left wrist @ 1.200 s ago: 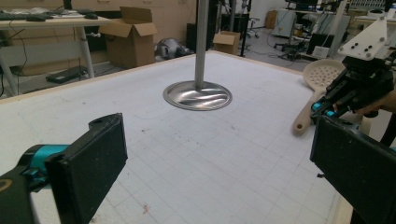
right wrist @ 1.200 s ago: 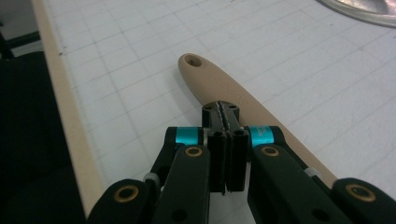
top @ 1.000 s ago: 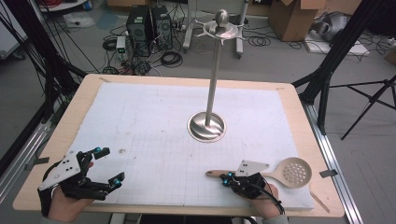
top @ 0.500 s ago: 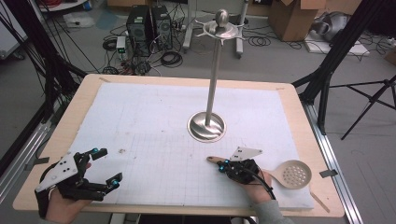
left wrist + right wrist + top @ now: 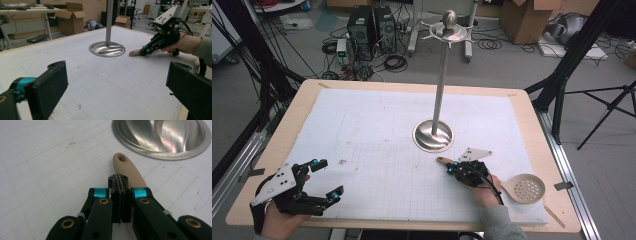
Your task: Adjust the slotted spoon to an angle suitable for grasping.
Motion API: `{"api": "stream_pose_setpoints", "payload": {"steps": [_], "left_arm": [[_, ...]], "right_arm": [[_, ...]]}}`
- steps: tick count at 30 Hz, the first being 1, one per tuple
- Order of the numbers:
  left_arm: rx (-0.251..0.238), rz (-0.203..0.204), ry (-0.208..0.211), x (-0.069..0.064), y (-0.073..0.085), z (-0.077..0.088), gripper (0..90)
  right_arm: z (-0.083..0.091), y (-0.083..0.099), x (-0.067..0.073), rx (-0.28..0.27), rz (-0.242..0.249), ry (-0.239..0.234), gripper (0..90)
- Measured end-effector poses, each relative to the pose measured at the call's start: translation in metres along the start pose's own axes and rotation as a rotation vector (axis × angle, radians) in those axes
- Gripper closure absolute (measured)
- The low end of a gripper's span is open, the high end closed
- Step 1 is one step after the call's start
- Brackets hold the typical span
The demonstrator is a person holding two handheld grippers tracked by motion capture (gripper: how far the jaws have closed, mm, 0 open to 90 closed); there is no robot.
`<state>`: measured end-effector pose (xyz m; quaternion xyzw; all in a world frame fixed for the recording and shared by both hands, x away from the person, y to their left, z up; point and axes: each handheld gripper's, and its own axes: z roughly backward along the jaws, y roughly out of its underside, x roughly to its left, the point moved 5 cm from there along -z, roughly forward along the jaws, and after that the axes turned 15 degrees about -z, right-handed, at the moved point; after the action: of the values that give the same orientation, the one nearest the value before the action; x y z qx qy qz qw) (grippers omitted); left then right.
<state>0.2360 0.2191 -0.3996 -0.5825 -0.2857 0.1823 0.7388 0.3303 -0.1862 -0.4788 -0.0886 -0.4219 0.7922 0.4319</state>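
Observation:
A slotted spoon with a round perforated head (image 5: 524, 188) lies at the mat's front right. Its tan wooden handle (image 5: 123, 162) points toward the steel stand's round base (image 5: 433, 135). My right gripper (image 5: 451, 169) is shut, jaws pressed flat together with nothing between them. It sits low over the handle, whose holed tip pokes out just beyond the jaws. From the left gripper view, the right gripper (image 5: 143, 51) touches the handle (image 5: 134, 52) beside the base (image 5: 107, 48). My left gripper (image 5: 329, 176) stands open at the front left, nothing between its jaws.
The stand's tall pole (image 5: 442, 85) rises mid-table to a hooked top disc (image 5: 450, 31). A white grid mat (image 5: 377, 130) covers the wooden table (image 5: 302, 107). Black frame legs, cables, computer towers and cardboard boxes lie on the floor beyond.
My right gripper has moved away from me and leftward toward the stand's base. The handle tip swung with it, while the spoon's head stayed nearly in place. The left gripper barely moved.

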Motion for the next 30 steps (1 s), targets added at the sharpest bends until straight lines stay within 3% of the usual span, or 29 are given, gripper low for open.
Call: {"api": "stream_pose_setpoints", "payload": {"steps": [7, 14, 17, 22, 30], "left_arm": [[-0.004, 0.001, -0.002, 0.001, 0.000, 0.001, 4.3], [-0.002, 0.003, -0.010, 0.003, 0.000, 0.003, 4.2], [-0.005, 0.001, -0.006, 0.003, 0.000, 0.003, 4.3], [-0.004, 0.004, -0.004, 0.002, 0.000, 0.001, 4.3], [0.001, 0.002, 0.006, 0.001, 0.001, -0.003, 4.2]], "right_arm": [[0.000, -0.003, -0.002, -0.011, -0.003, -0.001, 90.0], [0.023, -0.012, 0.001, -0.043, 0.018, -0.020, 88.9], [0.035, -0.016, 0.003, -0.049, 0.018, -0.037, 79.8], [0.053, -0.019, 0.004, -0.041, 0.060, -0.046, 65.5], [0.074, -0.020, -0.006, -0.028, 0.081, -0.077, 41.0]]}}
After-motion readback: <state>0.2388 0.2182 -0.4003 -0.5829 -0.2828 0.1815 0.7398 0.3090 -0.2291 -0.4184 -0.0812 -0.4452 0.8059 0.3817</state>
